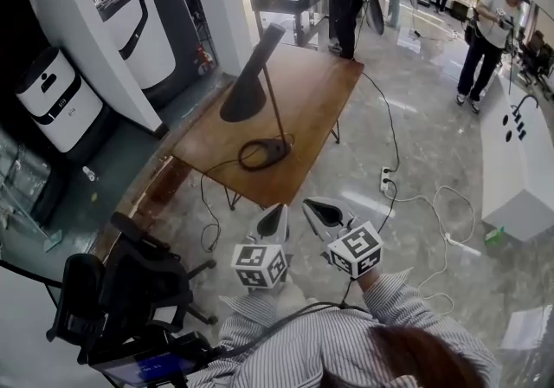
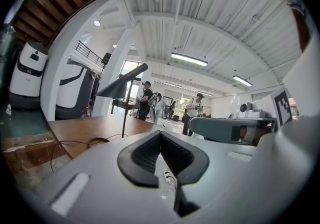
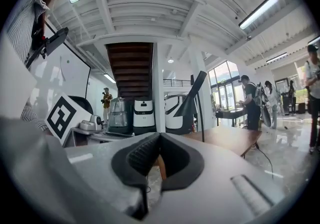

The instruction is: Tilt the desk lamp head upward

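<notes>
A black desk lamp (image 1: 260, 92) stands on a wooden table (image 1: 312, 109), its ring base (image 1: 262, 153) near the table's front edge and its cone head (image 1: 251, 79) sloping down to the left. The lamp head (image 2: 119, 86) shows in the left gripper view, and the same lamp head (image 3: 191, 100) in the right gripper view. My left gripper (image 1: 273, 220) and right gripper (image 1: 322, 211) hang side by side in front of the table, short of it. Both are shut with nothing between the jaws.
A black cord (image 1: 208, 204) runs from the lamp base off the table's front. A white power strip (image 1: 386, 178) and cables lie on the floor at the right. A black office chair (image 1: 130, 291) stands at lower left. Several people stand beyond the table.
</notes>
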`<state>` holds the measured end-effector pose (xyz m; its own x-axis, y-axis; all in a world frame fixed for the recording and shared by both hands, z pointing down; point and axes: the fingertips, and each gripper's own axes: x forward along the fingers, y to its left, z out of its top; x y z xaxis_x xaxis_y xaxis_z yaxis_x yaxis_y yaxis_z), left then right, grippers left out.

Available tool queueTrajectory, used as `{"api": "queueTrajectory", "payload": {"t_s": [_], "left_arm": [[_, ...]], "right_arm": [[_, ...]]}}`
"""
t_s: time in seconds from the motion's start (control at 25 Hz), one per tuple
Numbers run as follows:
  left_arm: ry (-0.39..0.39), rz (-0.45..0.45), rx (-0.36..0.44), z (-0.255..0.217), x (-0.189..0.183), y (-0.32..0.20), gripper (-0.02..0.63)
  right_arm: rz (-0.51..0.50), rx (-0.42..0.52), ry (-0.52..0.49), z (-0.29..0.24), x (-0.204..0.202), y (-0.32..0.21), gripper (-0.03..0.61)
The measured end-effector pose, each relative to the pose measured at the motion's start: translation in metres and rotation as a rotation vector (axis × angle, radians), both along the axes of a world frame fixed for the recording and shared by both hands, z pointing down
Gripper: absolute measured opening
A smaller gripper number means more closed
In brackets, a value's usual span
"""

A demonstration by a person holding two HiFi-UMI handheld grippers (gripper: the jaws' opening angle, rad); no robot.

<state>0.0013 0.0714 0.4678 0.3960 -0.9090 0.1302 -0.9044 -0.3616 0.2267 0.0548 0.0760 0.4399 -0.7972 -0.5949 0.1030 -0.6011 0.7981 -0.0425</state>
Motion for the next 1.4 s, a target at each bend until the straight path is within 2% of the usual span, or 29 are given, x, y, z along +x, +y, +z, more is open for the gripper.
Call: {"api": "queueTrajectory", "payload": {"t_s": [0.24, 0.48, 0.68, 0.88, 1.04, 1.24, 1.32, 1.4], "left_arm": [[0.005, 0.008, -0.005, 0.01, -0.015, -0.055, 0.023], [-0.007, 0.06, -0.015, 0.018, -0.031, -0.139, 0.063], [-0.029, 0.103, -0.016, 0.019, -0.048, -0.201, 0.089], [-0.053, 0.133, -0.048, 0.031, -0.055, -0.256, 0.11], [-0.058, 0.136, -0.062, 0.043, -0.053, -0.285, 0.121], [-0.036, 0.107, -0.063, 0.045, -0.045, -0.319, 0.138], [-0.037, 0.088, -0.057, 0.045, -0.045, -0.328, 0.15], [-0.045, 0.071, -0.056, 0.046, -0.047, -0.337, 0.167]], "right_arm": [[-0.005, 0.038, -0.005, -0.002, -0.016, -0.054, 0.002], [0.018, 0.071, -0.006, -0.007, -0.041, -0.132, 0.002], [0.039, 0.108, 0.048, -0.014, -0.06, -0.19, 0.002], [0.092, 0.079, 0.066, -0.011, -0.068, -0.24, 0.003], [0.094, 0.088, 0.136, -0.005, -0.069, -0.263, 0.003], [0.079, 0.165, 0.204, -0.025, -0.064, -0.292, 0.018], [0.073, 0.245, 0.265, -0.042, -0.065, -0.298, 0.021], [0.07, 0.358, 0.382, -0.061, -0.068, -0.303, 0.039]]}}
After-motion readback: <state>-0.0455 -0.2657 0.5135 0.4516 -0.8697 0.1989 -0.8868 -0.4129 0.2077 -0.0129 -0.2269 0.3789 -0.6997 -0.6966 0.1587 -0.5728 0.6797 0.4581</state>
